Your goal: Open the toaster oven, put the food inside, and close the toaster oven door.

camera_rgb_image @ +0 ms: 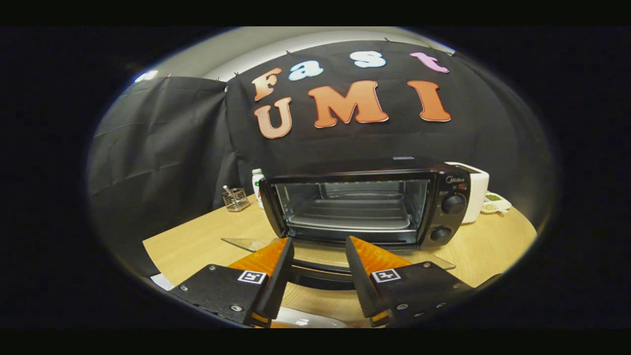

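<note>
Your claw (319, 246) stands wide open with nothing between its fingers; the two orange-faced fingertips (276, 252) hover just above the toaster oven's door (325, 256), which lies folded down flat toward you, its glass pane and dark handle bar showing in the gap between the fingers. Neither finger presses on the door, though you cannot tell whether a tip brushes the glass.

Just beyond the door sits the toaster oven (367, 207) itself, open, with a metal tray (352, 214) resting on the rack inside its cavity. Two black knobs (452, 203) are stacked on the panel at the oven's right side.

To the oven's left, near its back corner, a white bottle (257, 183) stands upright, and further left a small wire basket (235, 199) holds something thin. Behind the oven's right side is a white appliance (477, 190), and beside that a small white dish (495, 203) with something greenish in it. All of it rests on the light wooden worktop (197, 241). Close under your fingers, a pale rounded rim (305, 320) shows; you cannot tell what it is.
</note>
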Demonstrator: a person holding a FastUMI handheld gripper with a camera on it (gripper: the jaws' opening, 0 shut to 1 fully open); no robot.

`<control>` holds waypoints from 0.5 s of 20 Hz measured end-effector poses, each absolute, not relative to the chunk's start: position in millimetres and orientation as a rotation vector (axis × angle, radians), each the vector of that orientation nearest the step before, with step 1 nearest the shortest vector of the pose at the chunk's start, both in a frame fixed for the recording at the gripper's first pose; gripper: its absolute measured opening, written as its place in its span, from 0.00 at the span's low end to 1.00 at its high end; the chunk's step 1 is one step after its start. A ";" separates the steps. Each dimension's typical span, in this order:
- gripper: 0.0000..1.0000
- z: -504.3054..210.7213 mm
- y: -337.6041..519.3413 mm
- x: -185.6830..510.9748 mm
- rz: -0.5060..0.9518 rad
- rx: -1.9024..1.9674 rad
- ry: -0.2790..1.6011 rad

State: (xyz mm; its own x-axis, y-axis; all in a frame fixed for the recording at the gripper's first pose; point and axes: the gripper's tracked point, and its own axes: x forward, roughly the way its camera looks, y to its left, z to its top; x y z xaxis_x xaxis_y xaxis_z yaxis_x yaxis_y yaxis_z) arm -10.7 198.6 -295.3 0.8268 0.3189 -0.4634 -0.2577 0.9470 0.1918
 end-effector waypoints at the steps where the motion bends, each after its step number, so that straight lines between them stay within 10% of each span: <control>1: 0.63 -299.5 197.1 -15.3 0.310 0.113 0.515; 6: 0.90 -321.6 180.4 -23.4 0.280 0.109 0.555; 10: 0.93 -346.5 174.4 -38.9 0.278 0.101 0.649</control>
State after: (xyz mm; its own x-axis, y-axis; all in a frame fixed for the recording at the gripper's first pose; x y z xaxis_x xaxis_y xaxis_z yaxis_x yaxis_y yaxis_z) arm -38.9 174.4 -346.5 0.7613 0.2862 -0.5819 -0.2231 0.9581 0.1794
